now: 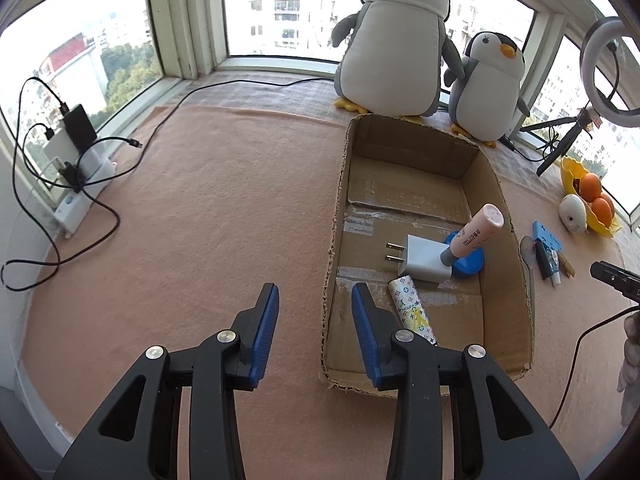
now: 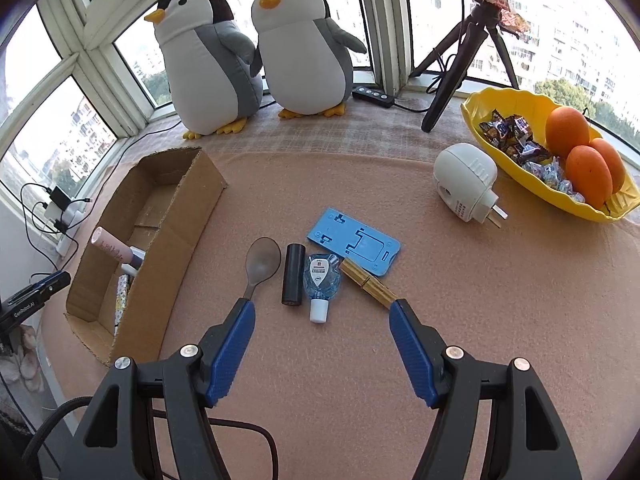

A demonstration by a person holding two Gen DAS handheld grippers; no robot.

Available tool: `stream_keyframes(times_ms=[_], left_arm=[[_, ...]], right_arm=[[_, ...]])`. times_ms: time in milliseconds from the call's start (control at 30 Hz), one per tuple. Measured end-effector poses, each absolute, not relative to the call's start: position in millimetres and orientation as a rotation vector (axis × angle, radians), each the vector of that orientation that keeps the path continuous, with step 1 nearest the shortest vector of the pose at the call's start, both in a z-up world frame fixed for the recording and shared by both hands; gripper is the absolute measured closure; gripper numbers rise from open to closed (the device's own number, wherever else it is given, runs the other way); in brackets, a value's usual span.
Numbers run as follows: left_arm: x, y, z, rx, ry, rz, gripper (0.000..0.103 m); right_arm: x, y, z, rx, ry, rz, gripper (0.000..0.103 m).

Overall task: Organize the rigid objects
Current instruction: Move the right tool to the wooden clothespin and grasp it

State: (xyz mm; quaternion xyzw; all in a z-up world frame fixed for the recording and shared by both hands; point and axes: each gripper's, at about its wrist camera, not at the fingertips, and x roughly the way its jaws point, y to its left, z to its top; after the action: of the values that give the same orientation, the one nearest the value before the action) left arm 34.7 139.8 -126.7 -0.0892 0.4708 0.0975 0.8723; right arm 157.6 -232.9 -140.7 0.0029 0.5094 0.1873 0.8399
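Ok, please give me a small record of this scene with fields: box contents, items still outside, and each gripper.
box contents: charger, pink tube, blue lid, patterned tube
still outside: spoon, black cylinder, small bottle, gold stick, blue plate
left gripper: open, empty
right gripper: open, empty, before the outside items

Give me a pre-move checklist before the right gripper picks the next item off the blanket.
1. Right gripper open, nothing between its fingers: ok.
2. Left gripper empty, over the box's near corner: ok.
3. Cardboard box has free floor space: ok.
4. Small bottle lies apart from the black cylinder: cannot tell, they look very close.
5. Spoon lies flat, unobstructed: ok.
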Motion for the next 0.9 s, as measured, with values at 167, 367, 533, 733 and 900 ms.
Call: stream_keyframes(times_ms=[167, 367, 533, 733, 900], left_arm=[[21, 139, -116, -0.202, 0.963, 0.224, 0.067], [10, 143, -110, -0.222, 0.954, 0.253, 0.067], [3, 145, -107, -0.233, 0.95, 0.279, 0.067], [-2, 145, -105, -0.241, 0.951, 0.297, 0.067], [-3, 142, -105, -0.238, 0.951, 0.297, 0.067]], right_arm=[[171, -240, -154, -0.07, 1.111, 0.398, 0.049], [185, -235, -173, -0.188, 1.152, 0.413, 0.062], [194, -229, -187, -0.25, 1.177, 0.425, 0.066], [199, -223, -194, -0.285, 1.19, 0.445, 0.071], [200, -219, -198, -0.287, 1.2, 0.454, 0.08]])
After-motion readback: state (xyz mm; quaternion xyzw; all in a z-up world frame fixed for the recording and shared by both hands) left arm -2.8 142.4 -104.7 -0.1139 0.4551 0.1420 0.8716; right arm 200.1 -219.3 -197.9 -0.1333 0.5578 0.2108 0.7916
